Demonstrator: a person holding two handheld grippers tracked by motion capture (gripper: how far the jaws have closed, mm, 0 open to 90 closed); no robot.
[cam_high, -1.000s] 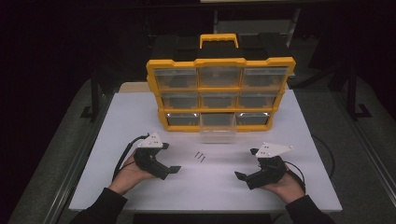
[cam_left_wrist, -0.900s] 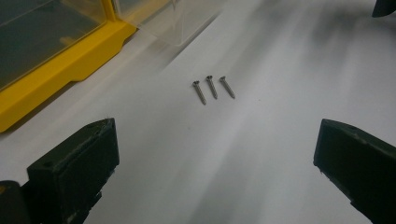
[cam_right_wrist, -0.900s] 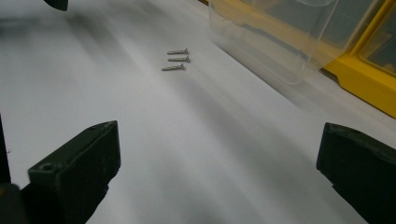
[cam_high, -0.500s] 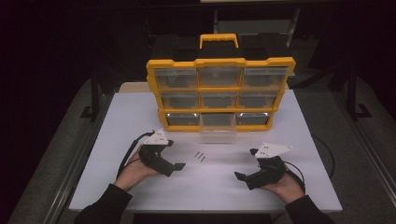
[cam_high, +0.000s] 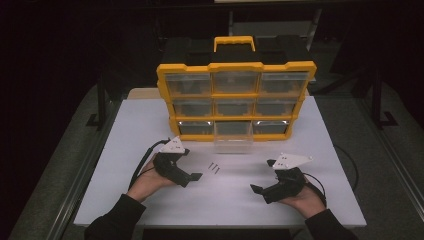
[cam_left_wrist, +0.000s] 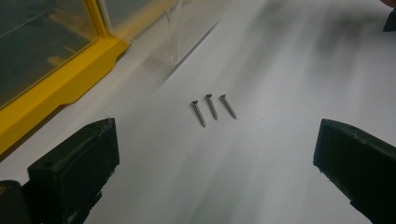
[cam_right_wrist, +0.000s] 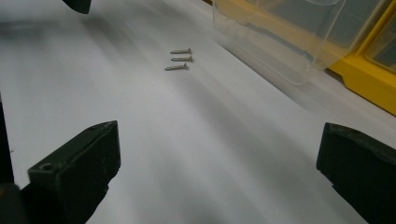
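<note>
On my white desk three small silver screws lie side by side, just before the pulled-out clear drawer. They sit ahead of my left gripper, its jaws wide open and empty; it has edged closer. My right gripper is also spread wide, holding nothing.

The high view looks from above the person's side, forward and down on the whole white table, with the yellow drawer box at the far side. The left gripper view sits low and close to the table, looking along its own jaws toward three screws and the box corner. The right gripper view is also low, facing the same screws from the opposite side. All three views share the screws.
</note>
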